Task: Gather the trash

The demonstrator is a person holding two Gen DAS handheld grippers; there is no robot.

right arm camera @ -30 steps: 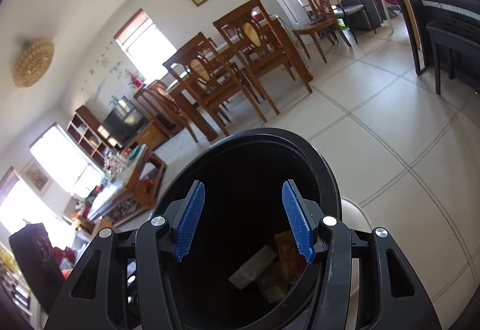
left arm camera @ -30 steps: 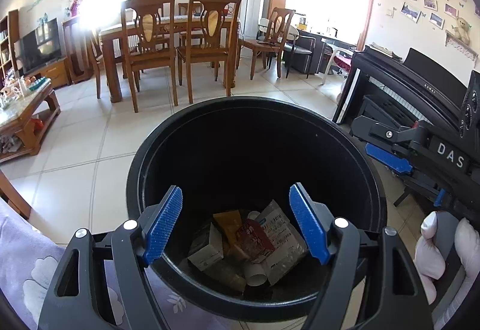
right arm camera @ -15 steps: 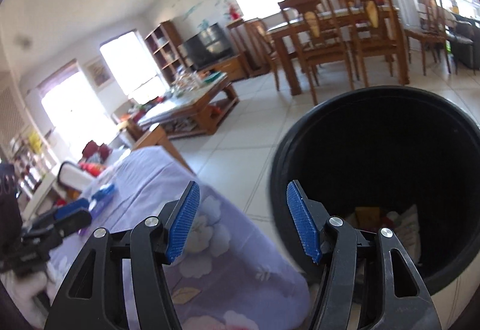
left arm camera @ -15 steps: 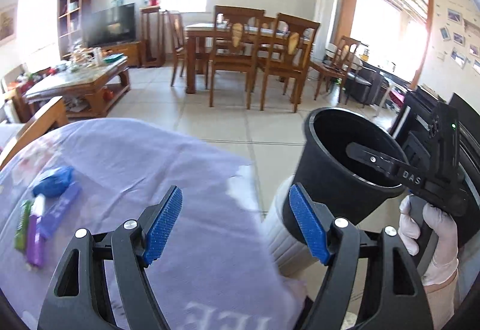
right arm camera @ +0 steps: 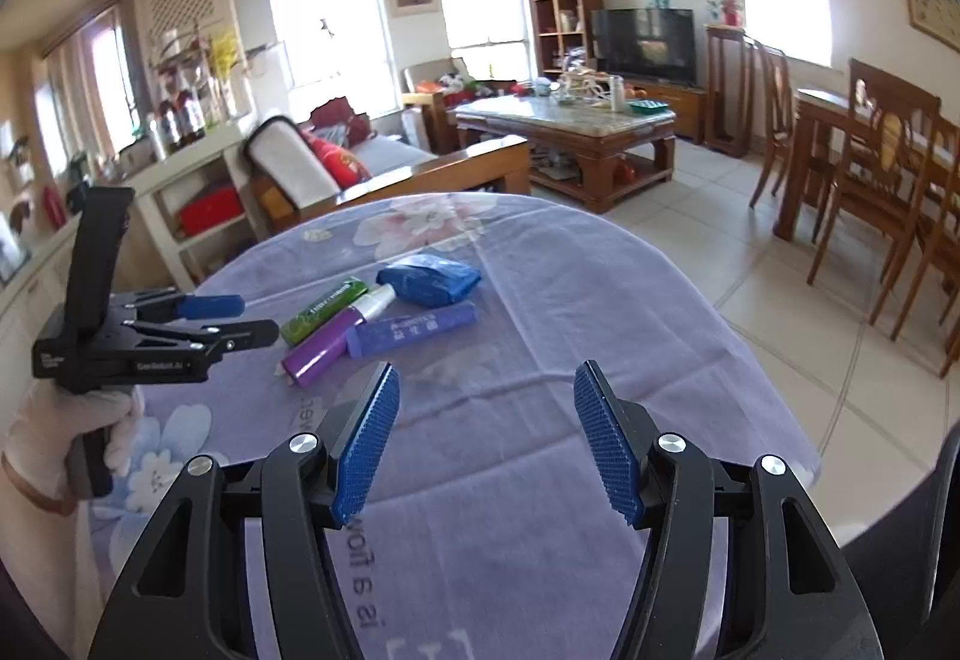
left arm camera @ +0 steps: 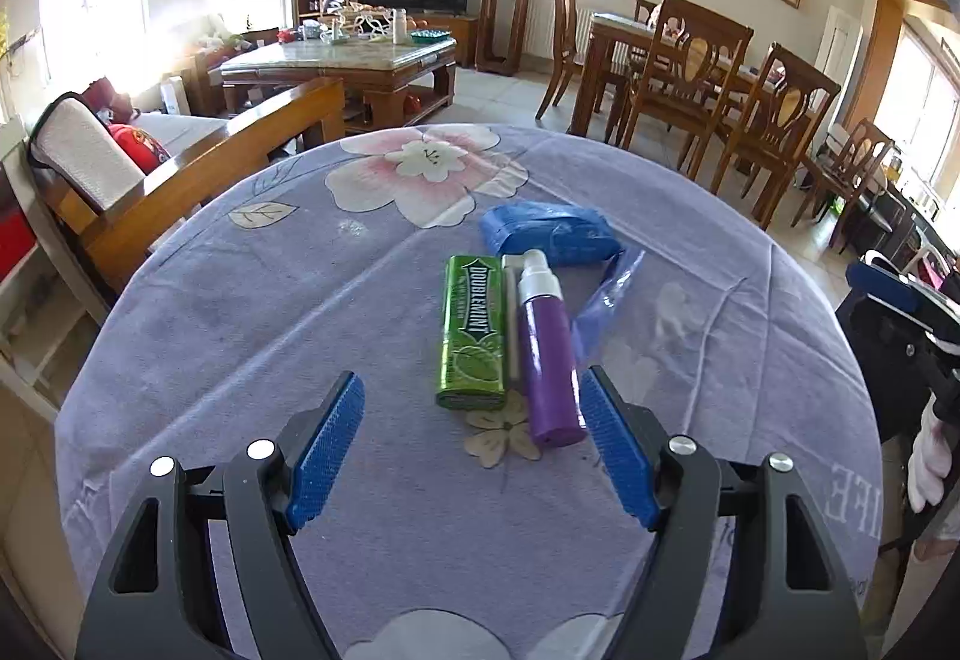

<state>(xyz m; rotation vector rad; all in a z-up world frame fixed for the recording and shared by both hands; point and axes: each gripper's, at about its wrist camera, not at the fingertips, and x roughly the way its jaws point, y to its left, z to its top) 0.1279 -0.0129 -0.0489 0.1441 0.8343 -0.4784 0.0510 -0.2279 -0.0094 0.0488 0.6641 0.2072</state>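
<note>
My left claw [left arm camera: 471, 447] is spread wide with nothing between its blue pads [left arm camera: 324, 447]; my right claw [right arm camera: 486, 441] is spread too and just as bare, its width settled after easing a little wider. A second ago both claws hung over the black bin with wrappers at its bottom; now both have swung away from it and face the table [left arm camera: 240, 300] under its lilac flowered cloth, and the bin is out of both views. I take that to mean one load is dropped and I am back for the next, so the task is partly done, not finished.

Just ahead of my left claw, about the middle of the table, lies the remaining trash in one tight cluster: one green Doublemint gum pack [left arm camera: 471, 333]; one purple spray bottle [left arm camera: 546, 360] with a white cap, lying flat and touching the pack's side; one purple flat wrapper [right arm camera: 414, 333] beside the bottle; one crumpled blue bag [left arm camera: 546, 234] beyond them, toward the far edge. That makes four pieces to collect. My left claw is nearest the bottle's base; my right claw is farther back, near the table's near edge.
</note>
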